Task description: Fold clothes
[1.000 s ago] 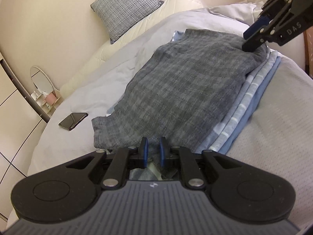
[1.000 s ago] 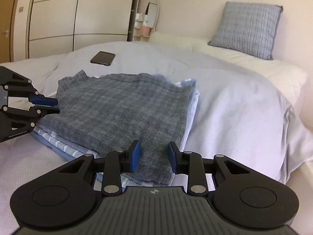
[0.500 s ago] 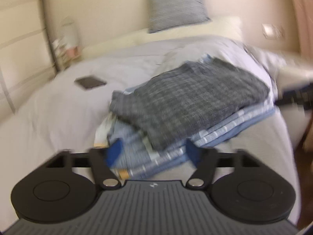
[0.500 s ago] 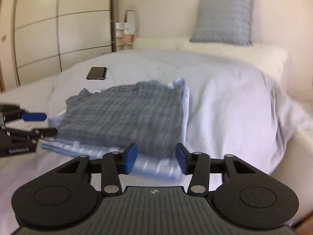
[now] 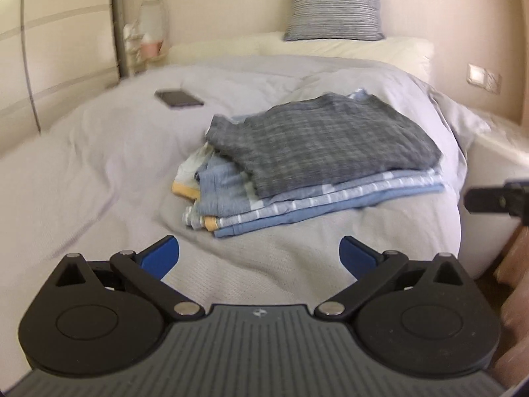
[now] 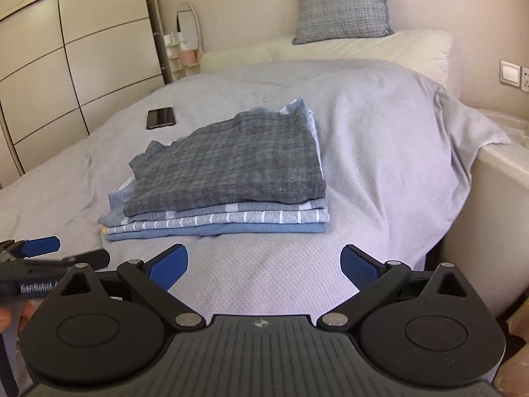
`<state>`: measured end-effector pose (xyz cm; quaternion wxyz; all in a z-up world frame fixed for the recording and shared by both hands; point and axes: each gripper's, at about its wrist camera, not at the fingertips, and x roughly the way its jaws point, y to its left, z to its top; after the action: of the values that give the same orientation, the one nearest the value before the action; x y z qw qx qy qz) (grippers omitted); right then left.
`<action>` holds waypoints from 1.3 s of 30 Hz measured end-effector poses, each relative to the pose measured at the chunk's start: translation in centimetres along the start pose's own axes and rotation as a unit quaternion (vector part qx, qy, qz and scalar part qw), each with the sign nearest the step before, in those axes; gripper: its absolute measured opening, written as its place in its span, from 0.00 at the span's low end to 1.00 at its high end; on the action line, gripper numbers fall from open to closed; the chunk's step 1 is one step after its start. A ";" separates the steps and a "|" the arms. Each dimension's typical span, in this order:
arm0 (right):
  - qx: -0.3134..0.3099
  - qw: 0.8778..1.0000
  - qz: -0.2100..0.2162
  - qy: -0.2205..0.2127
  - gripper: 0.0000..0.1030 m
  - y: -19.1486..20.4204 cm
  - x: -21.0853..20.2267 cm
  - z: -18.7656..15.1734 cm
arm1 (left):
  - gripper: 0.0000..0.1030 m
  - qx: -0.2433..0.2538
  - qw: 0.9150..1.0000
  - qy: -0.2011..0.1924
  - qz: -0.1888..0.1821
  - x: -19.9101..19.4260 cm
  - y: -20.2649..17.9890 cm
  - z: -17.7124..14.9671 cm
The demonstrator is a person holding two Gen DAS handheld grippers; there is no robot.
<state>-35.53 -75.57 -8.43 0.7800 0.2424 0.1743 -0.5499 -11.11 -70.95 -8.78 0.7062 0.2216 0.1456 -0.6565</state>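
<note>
Short of folded stack [image 6: 228, 178], both grippers [image 5: 259, 258] [image 6: 264, 263] spread wide.

One clothes stack [image 6: 218, 195], one phone [image 6: 160, 117], one pillow [image 6: 342, 6], two claws [image 6: 264, 264]

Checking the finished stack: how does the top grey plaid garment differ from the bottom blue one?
The grey plaid garment is dark and checked; the plain blue garment is light and unpatterned. The grey lies fully exposed on top; the blue shows only its folded edge. Both lie flat, folded, untouched by either tongs.
</note>
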 end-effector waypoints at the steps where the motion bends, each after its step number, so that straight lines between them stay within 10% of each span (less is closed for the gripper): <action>1: -0.002 1.000 0.000 0.001 0.98 0.2 -0.3 0.0 | 0.99 0.005 1.000 -0.004 0.002 -0.6 -0.1 0.0; 28: -0.001 1.000 -0.016 0.013 0.98 5.0 -9.8 -1.9 | 0.99 -0.057 0.996 0.016 -0.071 -12.0 0.7 -0.4; 39: 0.004 1.000 -0.022 0.016 0.98 5.6 -12.8 -2.6 | 0.99 -0.033 0.999 0.004 -0.024 -13.5 -1.3 -0.3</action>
<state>-34.56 -62.66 -2.61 0.7637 0.2501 0.1900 -0.5641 -13.70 -59.17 -2.47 0.6969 0.1967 0.1752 -0.6670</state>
